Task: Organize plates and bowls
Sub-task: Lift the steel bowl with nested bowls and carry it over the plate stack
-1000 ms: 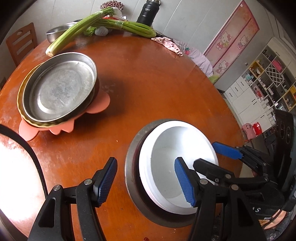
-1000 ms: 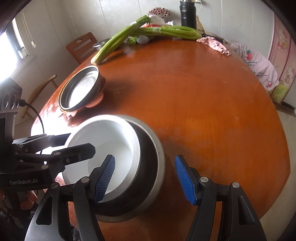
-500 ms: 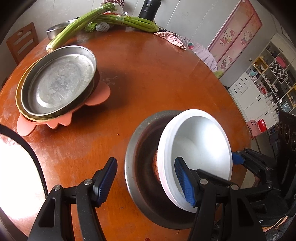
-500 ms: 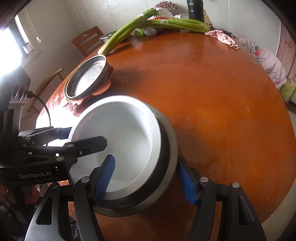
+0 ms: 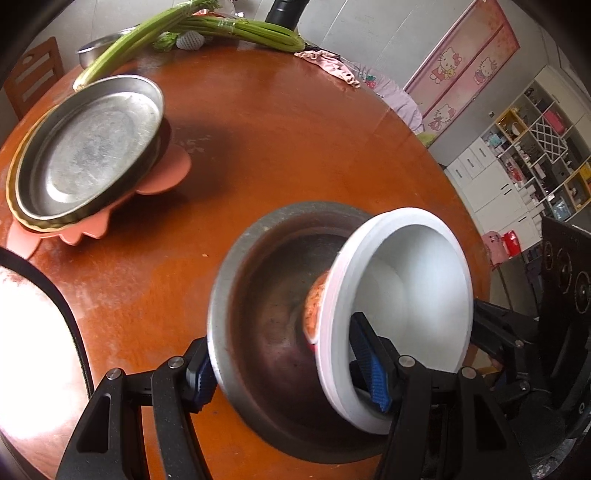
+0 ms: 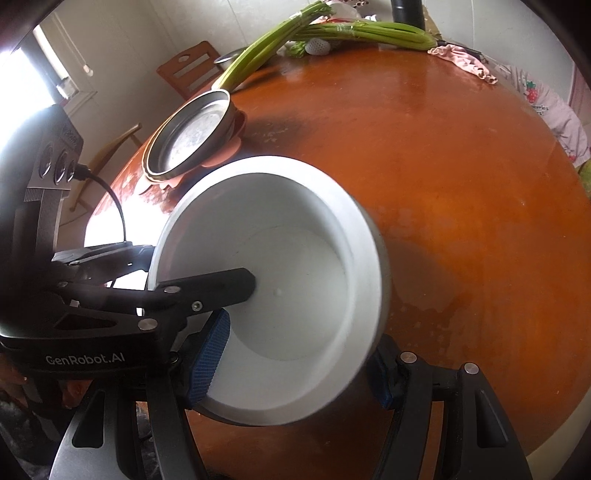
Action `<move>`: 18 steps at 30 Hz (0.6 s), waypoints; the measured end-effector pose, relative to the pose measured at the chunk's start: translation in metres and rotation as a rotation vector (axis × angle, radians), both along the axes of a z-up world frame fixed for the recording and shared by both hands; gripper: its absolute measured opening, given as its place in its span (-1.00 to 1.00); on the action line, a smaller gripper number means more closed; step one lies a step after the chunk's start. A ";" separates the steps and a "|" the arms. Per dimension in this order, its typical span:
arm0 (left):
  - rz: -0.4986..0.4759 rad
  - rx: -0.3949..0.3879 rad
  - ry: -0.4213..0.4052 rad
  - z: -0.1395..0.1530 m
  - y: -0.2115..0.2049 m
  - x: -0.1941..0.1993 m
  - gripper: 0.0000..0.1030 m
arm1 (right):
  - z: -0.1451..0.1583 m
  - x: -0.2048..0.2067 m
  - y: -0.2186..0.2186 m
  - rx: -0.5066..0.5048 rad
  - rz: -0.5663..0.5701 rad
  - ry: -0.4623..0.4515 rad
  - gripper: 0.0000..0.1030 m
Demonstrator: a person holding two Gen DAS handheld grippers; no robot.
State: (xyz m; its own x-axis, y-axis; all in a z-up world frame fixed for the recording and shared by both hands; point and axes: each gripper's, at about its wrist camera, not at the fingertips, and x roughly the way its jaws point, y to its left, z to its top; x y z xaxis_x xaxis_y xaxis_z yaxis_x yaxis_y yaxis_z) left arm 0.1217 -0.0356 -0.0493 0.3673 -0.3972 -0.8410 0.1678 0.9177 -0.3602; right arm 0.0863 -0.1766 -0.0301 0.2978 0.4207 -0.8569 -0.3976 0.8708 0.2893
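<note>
A white bowl (image 5: 406, 291) stands tilted on edge inside a steel bowl (image 5: 269, 314), its red-patterned underside showing. Both look raised off the round wooden table (image 5: 295, 129). My left gripper (image 5: 284, 373) brackets them: one pad outside the steel rim, the other against the white bowl's inner wall. From the other side, my right gripper (image 6: 295, 367) has one pad inside the white bowl (image 6: 280, 295) and one outside the steel bowl (image 6: 382, 266). Far left, a steel plate (image 5: 88, 147) rests on a yellow plate and a pink mat (image 5: 162, 177).
Green stalks (image 5: 221, 29), a small steel bowl (image 5: 99, 48), a black flask (image 5: 284, 11) and a pink cloth (image 5: 328, 62) line the table's far edge. A wooden chair (image 5: 33, 74) stands behind on the left. Shelves (image 5: 535, 147) fill the right.
The white bowl has tipped up on edge inside the steel bowl. Both bowls have come up toward the cameras, and the steel rim now sits against the outer pads.
</note>
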 end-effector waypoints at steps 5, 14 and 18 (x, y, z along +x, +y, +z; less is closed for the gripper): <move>0.002 0.011 -0.005 0.002 -0.003 0.001 0.22 | 0.002 0.000 0.000 -0.004 -0.001 0.002 0.35; 0.039 0.017 -0.072 0.032 0.018 -0.001 0.22 | 0.025 0.009 0.014 0.018 0.023 -0.048 0.35; 0.067 0.022 -0.111 0.050 0.036 0.003 0.22 | 0.039 0.017 0.028 0.035 0.040 -0.069 0.35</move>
State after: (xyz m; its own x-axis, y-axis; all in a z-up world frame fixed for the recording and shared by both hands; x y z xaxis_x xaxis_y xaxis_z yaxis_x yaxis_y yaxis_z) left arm 0.1248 0.0009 0.0006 0.4836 -0.3503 -0.8021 0.1435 0.9357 -0.3222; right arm 0.1037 -0.1486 0.0090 0.3376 0.4631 -0.8195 -0.4518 0.8435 0.2906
